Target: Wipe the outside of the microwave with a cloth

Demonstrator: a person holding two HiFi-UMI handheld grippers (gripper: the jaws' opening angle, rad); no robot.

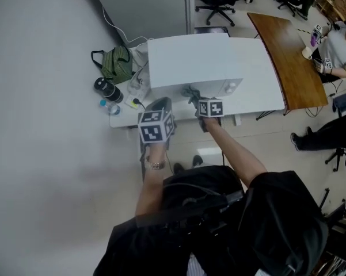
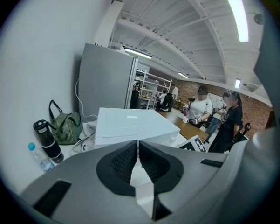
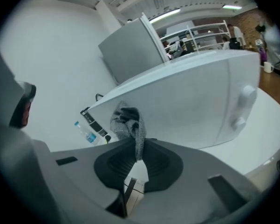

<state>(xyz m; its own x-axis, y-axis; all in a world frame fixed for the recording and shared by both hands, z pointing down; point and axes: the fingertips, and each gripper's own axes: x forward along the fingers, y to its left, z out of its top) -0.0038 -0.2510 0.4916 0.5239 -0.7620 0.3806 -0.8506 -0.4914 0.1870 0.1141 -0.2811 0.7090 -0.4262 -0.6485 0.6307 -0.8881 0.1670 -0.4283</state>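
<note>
The microwave (image 1: 196, 59) and the desk (image 1: 259, 96) are coloured plain white, while the cloth (image 3: 128, 122) is shown in mottled grey. The cube (image 1: 155, 126) of the left tool (image 2: 137, 146) and the cube (image 1: 210, 107) of the right tool (image 3: 139, 146) are patterned with black squares on white, and grey bodies with black gridded pads (image 2: 123, 160) are seen. A green bag (image 1: 114, 64) is striped darker, a flask (image 1: 107, 89) is coloured black, a clear bottle (image 1: 106, 106) is capped in blue, and a second desk (image 1: 288, 56) is grained in brown wood.
</note>
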